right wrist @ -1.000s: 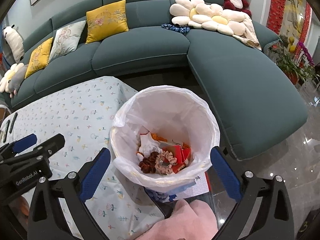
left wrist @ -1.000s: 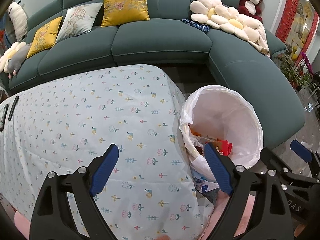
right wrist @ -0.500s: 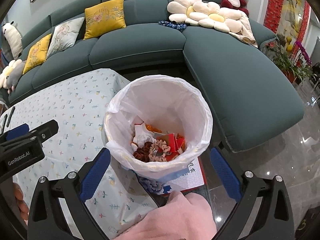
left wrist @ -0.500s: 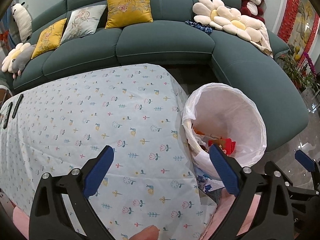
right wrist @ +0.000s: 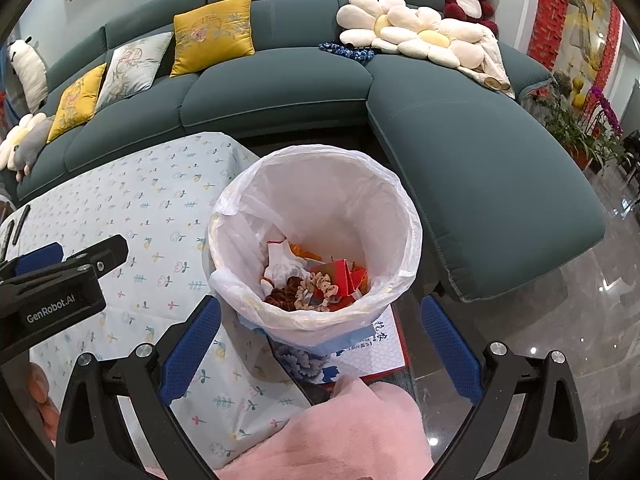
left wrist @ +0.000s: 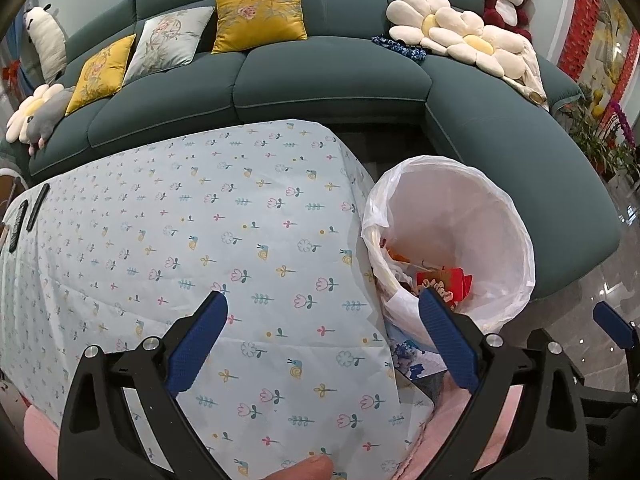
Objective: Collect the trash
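A bin lined with a white bag point(right wrist: 320, 184) stands on the floor beside the table; it also shows in the left wrist view point(left wrist: 472, 200). Inside lie red wrappers, scrunchies and crumpled paper point(right wrist: 320, 280). My right gripper point(right wrist: 320, 336) is open and empty, held above the bin's near rim. My left gripper point(left wrist: 324, 328) is open and empty above the table's floral cloth point(left wrist: 200, 240), left of the bin. Each gripper shows at the edge of the other's view.
A teal corner sofa point(right wrist: 280, 80) with cushions and plush toys wraps behind the table and bin. Two dark remotes point(left wrist: 28, 216) lie at the table's far left edge. A red-edged box point(right wrist: 380, 352) sits under the bin. Potted plants point(right wrist: 580, 120) stand at the right.
Both grippers have drawn back and up a little, so the table and bin sit lower and smaller in view. Both stay open and empty.
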Motion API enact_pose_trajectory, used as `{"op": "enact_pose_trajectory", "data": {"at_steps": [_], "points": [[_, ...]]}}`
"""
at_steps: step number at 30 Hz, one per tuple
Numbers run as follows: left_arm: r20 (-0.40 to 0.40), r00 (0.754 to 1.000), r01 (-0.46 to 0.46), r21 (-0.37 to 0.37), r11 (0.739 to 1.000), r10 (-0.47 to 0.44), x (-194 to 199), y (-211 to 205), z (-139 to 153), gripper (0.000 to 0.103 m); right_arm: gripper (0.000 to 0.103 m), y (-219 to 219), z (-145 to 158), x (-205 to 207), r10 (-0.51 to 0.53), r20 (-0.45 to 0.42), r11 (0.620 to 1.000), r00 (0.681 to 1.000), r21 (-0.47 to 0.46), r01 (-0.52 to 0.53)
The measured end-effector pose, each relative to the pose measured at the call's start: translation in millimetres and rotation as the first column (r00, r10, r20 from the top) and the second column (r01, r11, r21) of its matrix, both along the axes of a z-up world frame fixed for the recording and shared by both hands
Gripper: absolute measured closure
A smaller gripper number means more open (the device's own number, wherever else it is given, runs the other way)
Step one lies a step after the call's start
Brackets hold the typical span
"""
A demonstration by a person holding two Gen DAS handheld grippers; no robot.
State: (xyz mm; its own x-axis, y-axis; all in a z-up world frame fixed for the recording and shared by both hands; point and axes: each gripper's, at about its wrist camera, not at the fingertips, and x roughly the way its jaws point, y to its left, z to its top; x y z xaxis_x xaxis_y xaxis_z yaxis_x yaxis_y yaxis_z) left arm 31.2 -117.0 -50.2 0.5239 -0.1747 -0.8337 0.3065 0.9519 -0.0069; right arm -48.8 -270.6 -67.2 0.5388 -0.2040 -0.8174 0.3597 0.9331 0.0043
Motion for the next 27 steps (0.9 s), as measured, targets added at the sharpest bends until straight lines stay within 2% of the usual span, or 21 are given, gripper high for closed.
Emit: {"op": "enact_pose_trajectory", "data": {"at_steps": [10, 27], "points": [[0.023, 0.999, 0.033, 0.05, 0.998, -0.034, -3, -7, -1, 0.011, 0.007, -1, -5, 1, -0.004, -0.004, 1.0, 1.0, 0.01, 0.004], [0.019, 0.999, 0.028, 0.059, 0.998, -0.029, -5, -8, -4, 0.011, 0.007, -2, -10, 1, 0.0, -0.01, 1.0, 1.0, 0.016, 0.0]]}}
